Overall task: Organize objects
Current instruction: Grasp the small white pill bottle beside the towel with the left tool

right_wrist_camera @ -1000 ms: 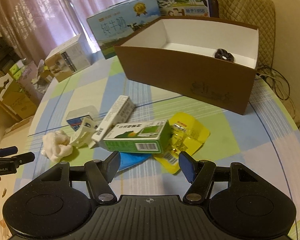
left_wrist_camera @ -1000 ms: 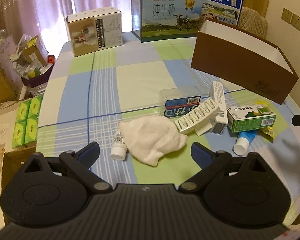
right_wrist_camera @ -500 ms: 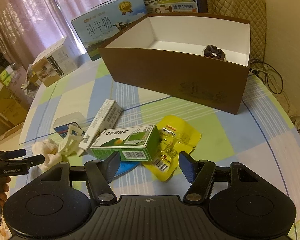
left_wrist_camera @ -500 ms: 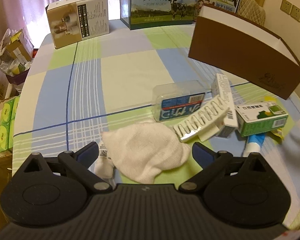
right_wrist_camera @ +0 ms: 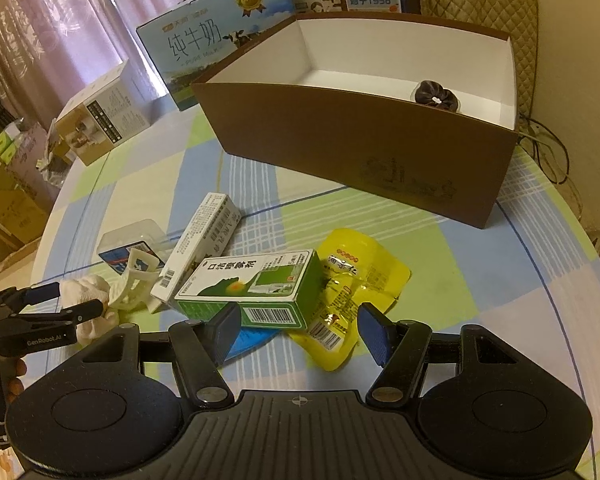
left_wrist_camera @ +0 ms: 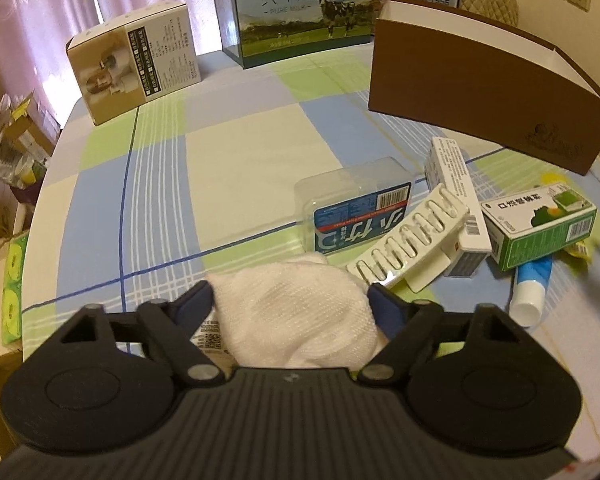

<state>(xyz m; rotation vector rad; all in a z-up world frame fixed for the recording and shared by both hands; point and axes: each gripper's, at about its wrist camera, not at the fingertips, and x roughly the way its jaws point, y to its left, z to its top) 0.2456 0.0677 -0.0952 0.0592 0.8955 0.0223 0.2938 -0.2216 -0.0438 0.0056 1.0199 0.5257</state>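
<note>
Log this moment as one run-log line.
left gripper: closing around white cloth | right gripper: open, empty | brown box: one dark item

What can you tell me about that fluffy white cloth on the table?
The white cloth is a soft, bunched-up lump with a knitted, slightly bumpy weave, like a small towel or sock. It lies crumpled on the checked tablecloth, at the near end of the pile of things. The left hand-held gripper has just been closing around it, and its blue pads now sit against both sides. A small white bottle peeks out beside it, and the white slotted plastic rack lies just past it.
</note>
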